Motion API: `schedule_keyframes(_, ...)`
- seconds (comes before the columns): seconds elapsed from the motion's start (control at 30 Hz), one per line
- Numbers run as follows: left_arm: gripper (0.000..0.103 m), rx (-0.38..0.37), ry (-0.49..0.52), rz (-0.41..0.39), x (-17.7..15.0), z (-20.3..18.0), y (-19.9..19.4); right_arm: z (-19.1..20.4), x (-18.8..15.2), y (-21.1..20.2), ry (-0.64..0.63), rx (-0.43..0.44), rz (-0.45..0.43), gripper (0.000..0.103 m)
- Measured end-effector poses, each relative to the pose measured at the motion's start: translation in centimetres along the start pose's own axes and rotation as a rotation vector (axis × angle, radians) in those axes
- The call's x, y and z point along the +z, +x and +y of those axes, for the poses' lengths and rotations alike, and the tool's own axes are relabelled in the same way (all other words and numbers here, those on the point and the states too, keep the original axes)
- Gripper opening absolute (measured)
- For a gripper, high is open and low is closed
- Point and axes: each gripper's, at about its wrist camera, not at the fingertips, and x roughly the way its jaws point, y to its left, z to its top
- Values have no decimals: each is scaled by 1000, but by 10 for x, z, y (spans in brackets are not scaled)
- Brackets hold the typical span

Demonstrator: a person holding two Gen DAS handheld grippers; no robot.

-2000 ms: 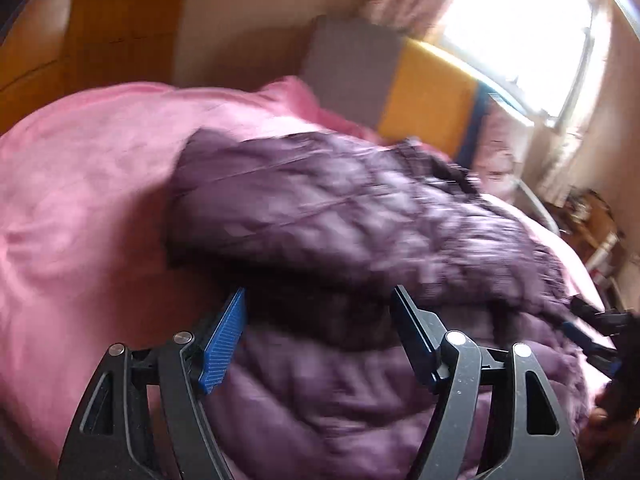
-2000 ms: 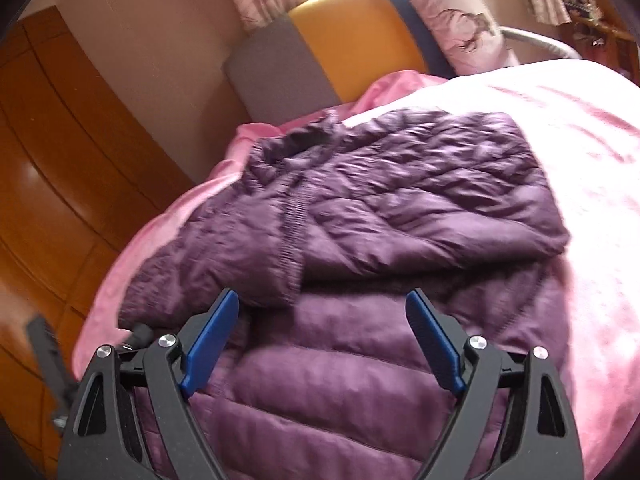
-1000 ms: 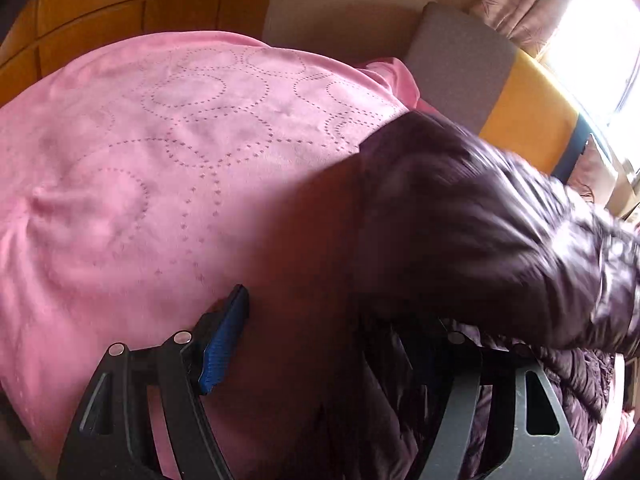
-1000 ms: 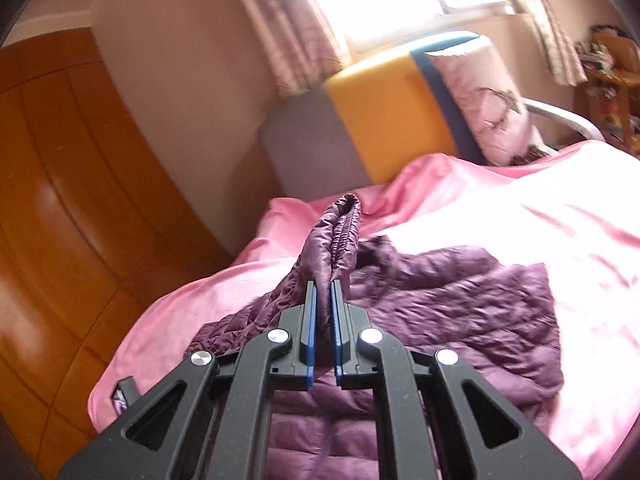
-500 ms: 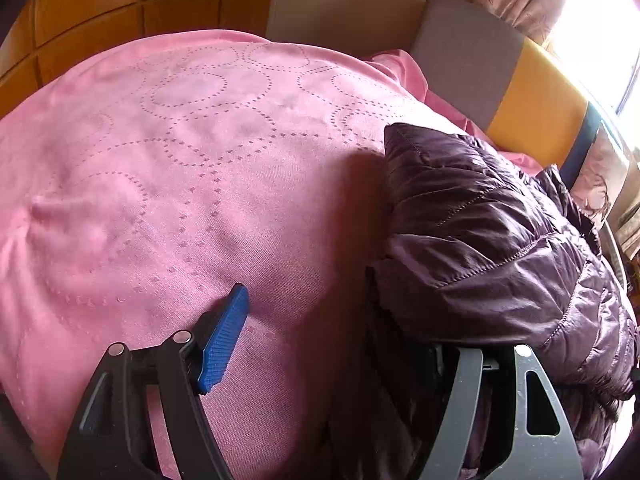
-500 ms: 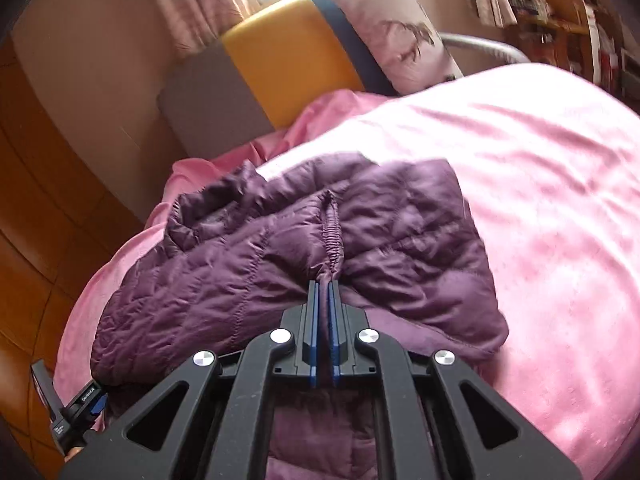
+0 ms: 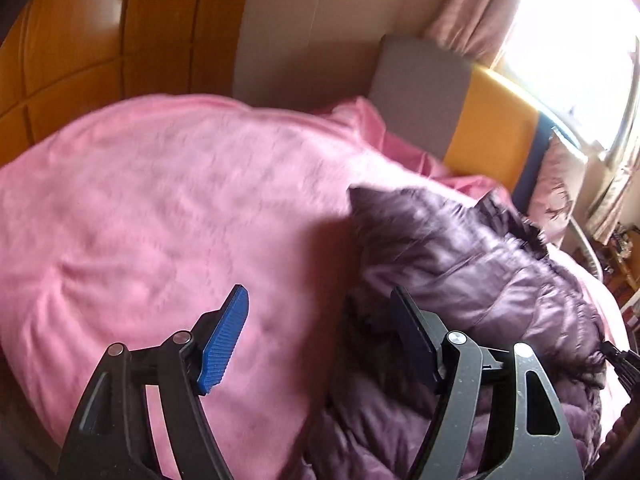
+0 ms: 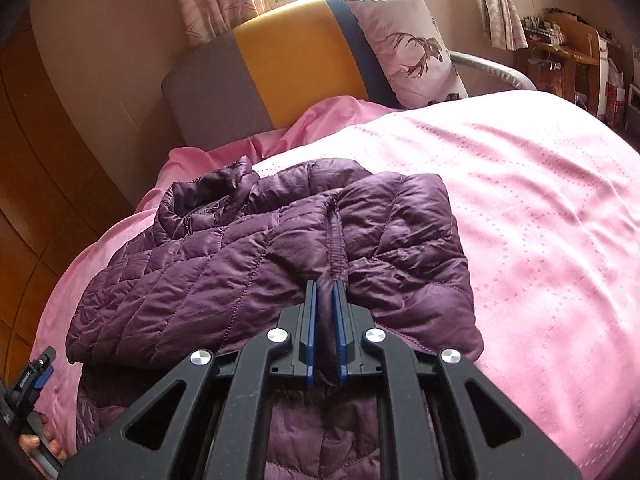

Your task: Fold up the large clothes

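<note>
Purple puffer jacket (image 8: 276, 264) lies on the pink bedspread (image 8: 540, 220) with both sleeves folded in, bottom half still unfolded; right gripper (image 8: 323, 330) jaws nearly closed on a sleeve cuff, starting to open; left gripper (image 7: 320, 336) wide open, empty.

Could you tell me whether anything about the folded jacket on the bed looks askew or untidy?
Slightly. The purple quilted puffer jacket on the pink bedspread has its collar bunched up toward the headboard, and its folded-over sleeves lie crooked, meeting at an uneven seam.
</note>
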Motion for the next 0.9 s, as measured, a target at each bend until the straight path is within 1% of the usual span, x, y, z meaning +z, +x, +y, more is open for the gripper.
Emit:
schedule_keyframes(0.03, 72, -13, 2, -11, 4, -1, -1, 2, 1, -2, -5, 0, -5, 10)
schedule_keyframes(0.13, 72, -67, 43, -19, 16, -16, 4, 8, 5, -7, -11, 0, -38, 39)
schedule_keyframes(0.17, 72, -92, 62, -17, 19, -23, 9, 12, 7, -5, -23, 1, -41, 40)
schedule_keyframes(0.2, 72, -119, 78, -11, 23, -28, 14, 16, 8, -1, -30, -3, -27, 44)
schedule_keyframes(0.23, 72, -133, 93, -6, 24, -34, 18, 18, 9, 5, -28, -5, -5, 62)
schedule_keyframes(0.27, 72, -146, 125, 1, 26, -44, 27, 19, 10, 10, -23, -10, 10, 68)
schedule_keyframes(0.33, 72, -179, 152, 20, 29, -56, 38, 19, 13, 21, -15, -26, 28, 68)
schedule_keyframes(0.37, 72, -190, 155, 34, 30, -59, 44, 17, 13, 28, 2, -19, 50, 55)
schedule_keyframes(0.4, 72, -209, 162, 53, 32, -65, 54, 15, 13, 33, 16, -5, 72, 39)
schedule_keyframes(0.43, 72, -228, 171, 74, 33, -70, 62, 13, 13, 38, 20, -10, 92, 18)
schedule_keyframes(0.47, 72, -235, 174, 86, 32, -70, 66, 12, 14, 38, 17, -13, 85, 12)
schedule_keyframes(0.5, 72, -251, 179, 116, 30, -73, 74, 12, 13, 36, 5, -16, 73, 7)
schedule_keyframes(0.53, 71, -261, 193, 147, 26, -76, 80, 13, 13, 34, -17, -34, 64, 6)
schedule_keyframes(0.6, 69, -241, 234, 199, 13, -82, 93, 12, 10, 35, -59, -101, 49, 5)
schedule_keyframes(0.63, 69, -240, 247, 223, 5, -84, 99, 10, 9, 40, -58, -111, 64, 5)
schedule_keyframes(0.7, 69, -221, 258, 222, -2, -85, 104, 7, 8, 47, -43, -108, 85, 5)
schedule_keyframes(0.8, 69, -217, 231, 231, 1, -82, 105, 8, 9, 49, -55, -114, 93, 8)
schedule_keyframes(0.83, 69, -211, 226, 231, 3, -81, 103, 8, 10, 48, -51, -107, 93, 13)
schedule_keyframes(0.9, 71, -194, 231, 212, 7, -81, 94, 5, 12, 43, -43, -114, 71, 27)
